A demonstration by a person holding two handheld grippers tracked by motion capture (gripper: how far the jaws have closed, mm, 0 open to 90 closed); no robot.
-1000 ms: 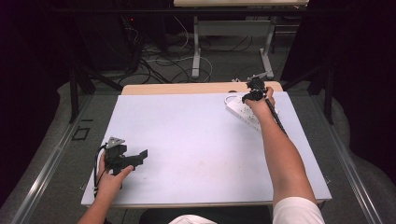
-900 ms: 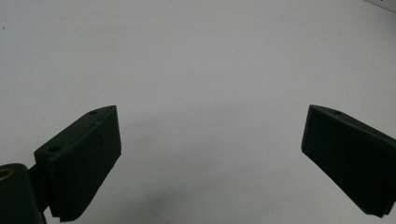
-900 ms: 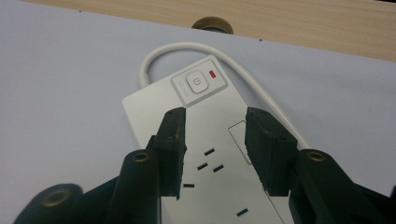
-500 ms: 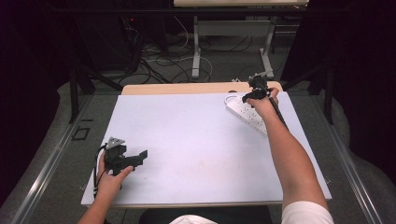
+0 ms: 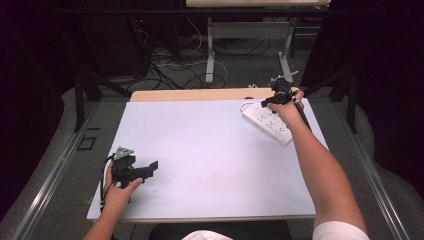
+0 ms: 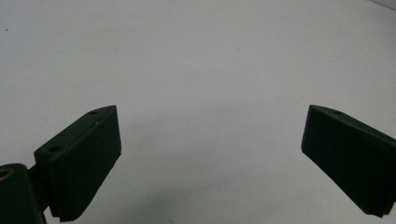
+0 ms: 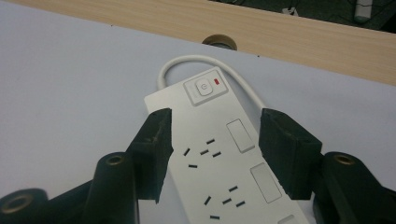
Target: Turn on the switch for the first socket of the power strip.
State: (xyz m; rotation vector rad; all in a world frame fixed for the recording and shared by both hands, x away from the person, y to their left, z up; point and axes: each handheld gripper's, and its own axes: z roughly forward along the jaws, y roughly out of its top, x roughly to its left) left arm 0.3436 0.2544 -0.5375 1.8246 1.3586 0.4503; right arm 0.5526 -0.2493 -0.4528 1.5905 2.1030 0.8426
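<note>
Tabletop (image 5: 210, 150): pale, matte surface with a light wood strip along its far edge; a round cable port (image 7: 219, 42) sits in that strip. Power strip (image 5: 267, 121): white, long, lying flat at the far right of the tabletop, angled so its switch end points toward the far edge. In the right gripper view, the switch (image 7: 203, 88) is a square button with a small red light just beside it; below it come socket slots in groups and plain rectangular shutters down one side. Cord (image 7: 187, 63): white, leaves the switch end and loops back in an arc on the tabletop, near the cable port. Right hand-held gripper (image 5: 272, 100): held in the right hand (image 5: 286, 111) at the far right, over the switch end of the power strip; jaws apart, one on each long side of the strip, neither clearly touching it; contact cannot be told. Left hand-held gripper (image 5: 147, 167): held in the left hand (image 5: 117, 192) at the near left of the tabletop, well apart from the power strip; jaws spread wide, nothing between them, bare tabletop beneath in the left gripper view. Grey three-cornered plate (image 5: 124, 152) sits on top of it. Floor beyond the tabletop: dark, with loose cables (image 5: 170, 60) and a stand's legs.
</note>
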